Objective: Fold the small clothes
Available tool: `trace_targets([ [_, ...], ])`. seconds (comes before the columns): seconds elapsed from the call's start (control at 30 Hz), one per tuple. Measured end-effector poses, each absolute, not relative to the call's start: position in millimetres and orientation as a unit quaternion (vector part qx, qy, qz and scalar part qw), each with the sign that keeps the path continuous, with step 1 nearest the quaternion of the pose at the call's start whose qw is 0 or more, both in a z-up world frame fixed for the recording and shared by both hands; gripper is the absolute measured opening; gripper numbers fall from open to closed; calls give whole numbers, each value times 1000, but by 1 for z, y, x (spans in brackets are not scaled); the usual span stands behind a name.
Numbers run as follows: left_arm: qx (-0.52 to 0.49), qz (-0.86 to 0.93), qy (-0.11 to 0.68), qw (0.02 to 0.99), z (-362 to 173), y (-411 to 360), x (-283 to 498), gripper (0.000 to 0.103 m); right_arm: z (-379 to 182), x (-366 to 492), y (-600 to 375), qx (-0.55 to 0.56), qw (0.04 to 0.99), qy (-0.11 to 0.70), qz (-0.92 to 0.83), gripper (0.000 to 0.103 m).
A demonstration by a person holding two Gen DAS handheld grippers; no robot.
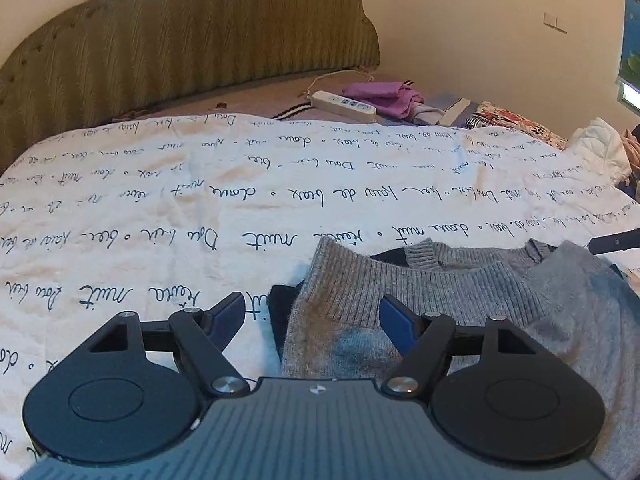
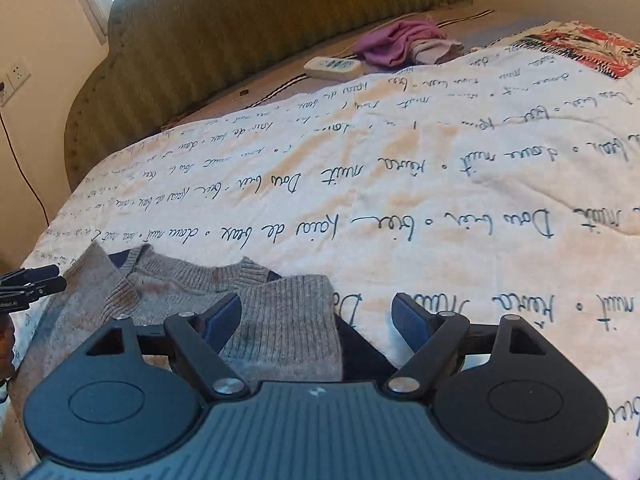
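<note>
While the grey knit sweater (image 1: 460, 304) lies flat on my script-printed quilt (image 1: 160, 208), my left gripper (image 1: 312, 312) and right gripper (image 2: 316, 312) hover wide apart over its shoulders, holding nothing.

The lower part of the grey knitted sweater (image 1: 460, 292) is covered by the gripper body and cut off at the frame edge. A dark garment (image 2: 360, 348) beneath it is mostly hidden. The far script on the white printed bedspread (image 1: 160, 200) is too small to be read.
</note>
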State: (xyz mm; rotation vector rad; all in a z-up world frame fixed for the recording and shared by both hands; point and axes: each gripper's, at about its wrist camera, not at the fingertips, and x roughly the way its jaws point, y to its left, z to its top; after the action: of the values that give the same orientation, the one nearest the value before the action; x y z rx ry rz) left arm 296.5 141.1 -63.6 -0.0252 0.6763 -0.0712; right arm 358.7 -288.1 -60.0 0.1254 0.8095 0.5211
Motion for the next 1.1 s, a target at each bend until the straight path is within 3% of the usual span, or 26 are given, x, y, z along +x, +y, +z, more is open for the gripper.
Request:
trace_targets([
  [0.1,-11,-34,363,931,-68,136,311,63,-66,362,-267,15,876,406,261,53],
  [0.17,-15,-34,372,928,-72,135,322,63,-70,362,-259,-5,876,404,263,50],
  [0.23,-25,-37,374,926,-73,135,333,60,-70,363,-257,-9,874,405,268,23],
  [0.3,-33,-36,374,926,-71,134,343,48,-69,362,-256,-12,871,405,276,14],
  [0.37,-26,-27,377,926,-71,131,353,37,-67,360,-255,-22,873,403,273,12],
  [0.67,64,-20,350,934,-73,107,349,39,-64,357,-258,-15,879,393,270,11],
  [0.73,72,-10,357,931,-77,106,352,22,-64,356,-258,-13,883,389,264,10],
  [0.77,67,-11,360,931,-77,107,353,6,-64,355,-258,-13,885,385,262,10],
  [1.1,29,16,302,953,-48,119,342,4,-43,351,-295,51,911,341,228,5],
])
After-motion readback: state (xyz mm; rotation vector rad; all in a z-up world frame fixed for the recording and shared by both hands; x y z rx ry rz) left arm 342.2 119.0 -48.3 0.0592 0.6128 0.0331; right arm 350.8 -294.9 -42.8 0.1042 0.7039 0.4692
